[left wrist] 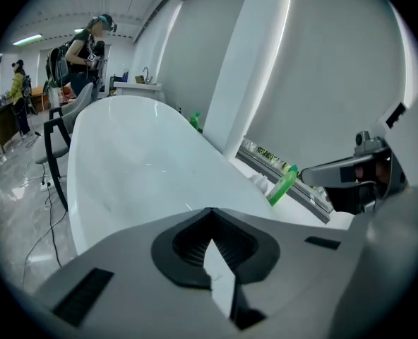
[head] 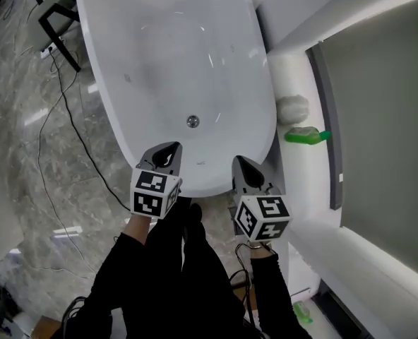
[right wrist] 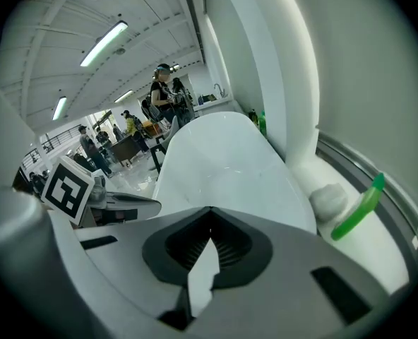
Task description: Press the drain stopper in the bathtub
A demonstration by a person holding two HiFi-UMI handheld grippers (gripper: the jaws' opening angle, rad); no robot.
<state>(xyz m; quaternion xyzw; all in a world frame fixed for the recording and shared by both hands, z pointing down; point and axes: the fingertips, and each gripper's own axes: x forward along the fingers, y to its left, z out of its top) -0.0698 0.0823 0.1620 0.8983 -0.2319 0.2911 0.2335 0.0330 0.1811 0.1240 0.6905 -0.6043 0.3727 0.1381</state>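
Grey veined stone floor (head: 25, 140) at far left, glossy. A thin black cable (head: 68, 119) snakes over it, its near end lost behind the left cube. Black chair legs (head: 57, 30) are cut off by the top-left corner.

Left gripper (head: 165, 155) hangs over the tub's near rim. Its grey plastic jaws are clenched tip to tip, with nothing between them. The hand is hidden under its marker cube; only a black sleeve (head: 124, 260) shows.

Bathtub (head: 145, 69): white, smooth, oval, far end cropped by the frame top. Drain stopper (head: 193, 121): a small round metal disc on the tub bottom towards the near end. It lies ahead of and between the two grippers, apart from both. Too small to tell whether it is raised or pressed.

Right gripper (head: 246, 169) likewise clenched and empty, over the near rim.

Right of the tub, a white ledge (head: 294, 189) bears a pale rounded lump (head: 292, 109), possibly a sponge. Just beside it, a green plastic bottle (head: 306, 135) lies on its side.
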